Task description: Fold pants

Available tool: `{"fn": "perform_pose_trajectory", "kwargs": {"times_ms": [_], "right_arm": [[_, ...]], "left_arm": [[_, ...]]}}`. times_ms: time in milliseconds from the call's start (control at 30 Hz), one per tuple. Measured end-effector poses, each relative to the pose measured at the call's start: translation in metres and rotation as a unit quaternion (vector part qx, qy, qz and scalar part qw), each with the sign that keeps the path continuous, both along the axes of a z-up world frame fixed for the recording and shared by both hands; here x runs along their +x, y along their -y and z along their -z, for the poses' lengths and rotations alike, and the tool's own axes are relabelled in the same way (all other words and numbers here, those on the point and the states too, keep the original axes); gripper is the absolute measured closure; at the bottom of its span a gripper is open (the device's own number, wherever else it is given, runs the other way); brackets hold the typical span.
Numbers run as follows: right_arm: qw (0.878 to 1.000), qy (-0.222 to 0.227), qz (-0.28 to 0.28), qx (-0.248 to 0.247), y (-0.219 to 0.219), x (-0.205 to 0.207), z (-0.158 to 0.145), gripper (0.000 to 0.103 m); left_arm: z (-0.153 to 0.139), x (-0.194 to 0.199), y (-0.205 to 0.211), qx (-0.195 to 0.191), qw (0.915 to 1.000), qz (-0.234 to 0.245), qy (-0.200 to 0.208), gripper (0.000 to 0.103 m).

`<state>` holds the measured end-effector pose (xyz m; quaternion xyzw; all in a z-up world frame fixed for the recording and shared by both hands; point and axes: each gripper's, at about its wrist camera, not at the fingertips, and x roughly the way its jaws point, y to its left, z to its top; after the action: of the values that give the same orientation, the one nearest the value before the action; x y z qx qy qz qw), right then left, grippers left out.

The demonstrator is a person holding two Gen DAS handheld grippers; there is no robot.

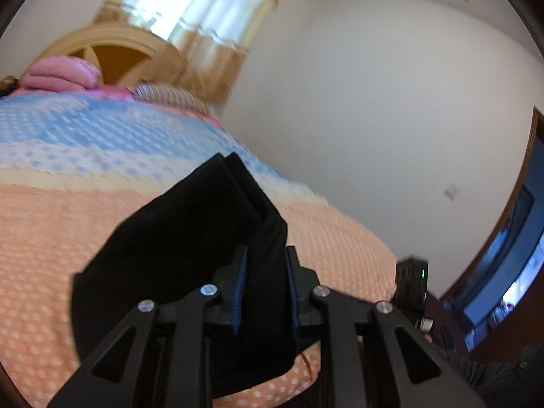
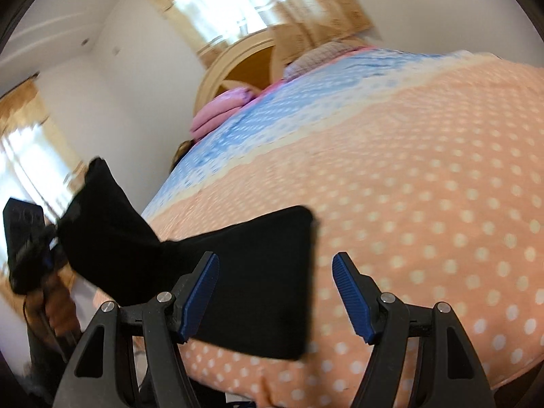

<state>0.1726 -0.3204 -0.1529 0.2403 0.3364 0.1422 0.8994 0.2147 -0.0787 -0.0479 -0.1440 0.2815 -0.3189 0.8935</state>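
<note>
Gripping a thick fold of the black pants point(image 1: 190, 255), the left gripper point(image 1: 265, 289) has its blue-padded jaws clenched on the ribbed edge of the cloth, which stands up between them and spreads out toward the camera's left, over the bed point(image 1: 68, 238). In the right wrist view that same gripper point(image 2: 51, 244) shows at the far left, beyond the near-left corner of the bed, with a bunched end of the pants point(image 2: 238, 272) lifted off the bed and pulled up toward it.

From there the dark cloth runs rightward and lies flat on the bed's point(image 2: 425, 204) peach, white-dotted cover near its front edge — a broad folded panel with a straight right edge. The right gripper point(image 2: 275, 292) hovers over this panel with its jaws spread wide and nothing between them; the left pad sits over the cloth, the right pad over bare cover just past the panel's edge.

At the far end of the bed the cover turns blue and white, and a pink bundle point(image 2: 217, 112) lies there beside a striped pillow point(image 2: 323, 54), in front of the curved headboard point(image 2: 244, 64). Behind the headboard a curtained window point(image 2: 238, 0) is bright with daylight.
</note>
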Motion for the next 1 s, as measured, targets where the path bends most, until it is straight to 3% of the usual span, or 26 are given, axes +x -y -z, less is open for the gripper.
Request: {"fn": "perform_pose_trajectory", "kwargs": {"times_ms": [333,533,600,667,733,833,933,1000], "right_arm": [[1.000,0.001,-0.001,0.003,0.001,0.005,0.003,0.032],[0.999,-0.006,-0.013,0.035,0.003,0.008,0.011,0.032],[0.999,-0.007,-0.020,0.044,0.002,0.009,0.012,0.032],[0.999,-0.007,-0.021,0.044,0.000,0.008,0.012,0.032],[0.999,-0.006,-0.023,0.046,-0.002,0.007,0.011,0.032],[0.999,-0.003,-0.030,0.040,-0.010,0.006,0.005,0.032],[0.999,-0.006,-0.039,0.025,-0.026,0.010,0.003,0.032],[0.999,-0.012,-0.046,0.012,-0.041,0.015,0.003,0.032]], "left_arm": [[0.073,0.017,0.093,0.084,0.9920,0.072,-0.061,0.081],[0.094,-0.002,0.116,0.124,0.9876,0.083,-0.049,0.082],[0.090,-0.010,0.117,0.127,0.9879,0.082,-0.034,0.074],[0.083,-0.023,0.114,0.129,0.9882,0.080,-0.023,0.045],[0.079,-0.032,0.119,0.130,0.9888,0.073,-0.003,0.026],[0.063,-0.060,0.100,0.140,0.9873,0.058,0.047,0.019],[0.057,-0.067,0.074,0.147,0.9863,0.011,0.074,0.001],[0.057,-0.066,0.054,0.151,0.9850,-0.025,0.080,0.001]]}}
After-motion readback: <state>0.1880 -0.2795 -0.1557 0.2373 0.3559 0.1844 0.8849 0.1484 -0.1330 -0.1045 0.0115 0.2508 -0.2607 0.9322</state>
